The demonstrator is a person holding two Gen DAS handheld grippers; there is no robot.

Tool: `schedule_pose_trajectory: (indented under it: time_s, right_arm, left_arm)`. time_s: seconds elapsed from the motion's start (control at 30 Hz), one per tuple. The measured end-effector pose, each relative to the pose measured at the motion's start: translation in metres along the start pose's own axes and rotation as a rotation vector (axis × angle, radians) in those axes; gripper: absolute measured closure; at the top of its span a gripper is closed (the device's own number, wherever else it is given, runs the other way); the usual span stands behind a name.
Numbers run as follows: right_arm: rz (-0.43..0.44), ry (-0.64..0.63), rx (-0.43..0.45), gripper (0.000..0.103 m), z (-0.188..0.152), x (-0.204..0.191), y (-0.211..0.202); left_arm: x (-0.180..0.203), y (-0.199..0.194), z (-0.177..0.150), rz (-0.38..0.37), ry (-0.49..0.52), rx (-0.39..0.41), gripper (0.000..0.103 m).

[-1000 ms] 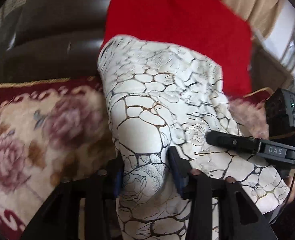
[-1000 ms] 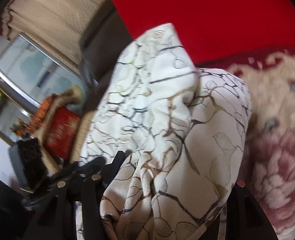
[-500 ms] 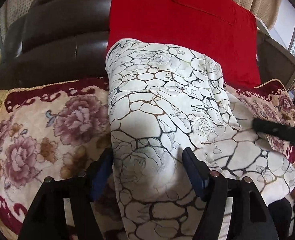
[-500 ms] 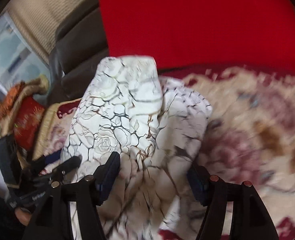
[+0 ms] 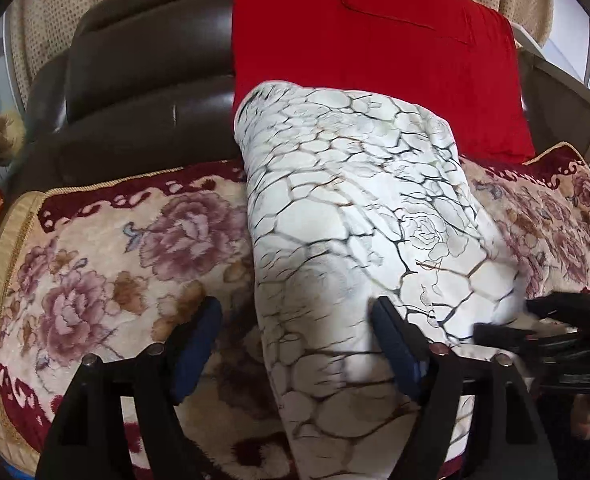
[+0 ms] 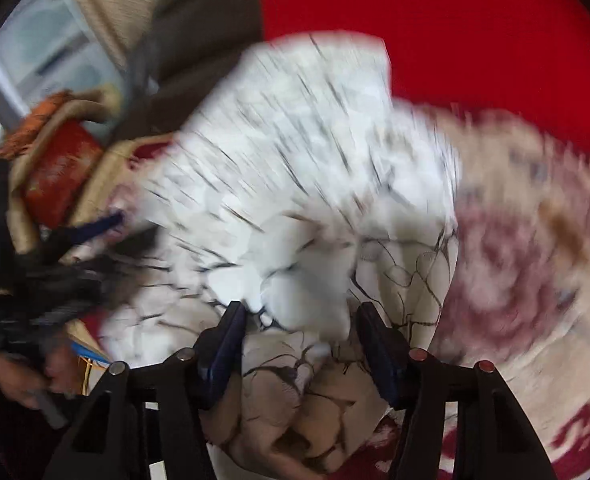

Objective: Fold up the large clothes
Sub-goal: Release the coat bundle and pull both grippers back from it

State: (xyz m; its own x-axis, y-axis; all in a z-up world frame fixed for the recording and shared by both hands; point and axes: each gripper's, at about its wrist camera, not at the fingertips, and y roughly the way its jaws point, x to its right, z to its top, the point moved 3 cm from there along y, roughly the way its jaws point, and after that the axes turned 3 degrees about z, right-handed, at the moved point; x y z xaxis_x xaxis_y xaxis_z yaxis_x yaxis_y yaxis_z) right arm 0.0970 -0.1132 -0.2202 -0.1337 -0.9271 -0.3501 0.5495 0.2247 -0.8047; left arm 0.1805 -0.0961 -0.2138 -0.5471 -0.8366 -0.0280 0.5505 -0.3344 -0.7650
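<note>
The white crackle-print garment lies folded on the floral seat cover, its far end against the red cushion. Left gripper jaws opening around it; right gripper jaws closing over bunched cloth

A: What differs at the left gripper?
B: Its jaws, a second ago pinched on the white patterned garment, are opening; the left pad now stands clear of the cloth.

A: And the right gripper?
B: It has swung across the floral blanket; its jaws are closing, garment between them, view now blurred.
</note>
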Motion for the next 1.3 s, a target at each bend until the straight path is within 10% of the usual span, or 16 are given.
schedule_pose_trajectory:
  time_s: [0.3, 1.3]
  right_arm:
    - [0.040, 0.082, 0.006, 0.040, 0.011, 0.009, -0.027]
    - [-0.006, -0.059, 0.480, 0.023, -0.017, -0.076, -0.265]
  left_arm:
    - [0.004, -0.023, 0.000, 0.158, -0.011, 0.028, 0.022]
    - [0.027, -0.269, 0.005, 0.525, -0.089, 0.345, 0.007]
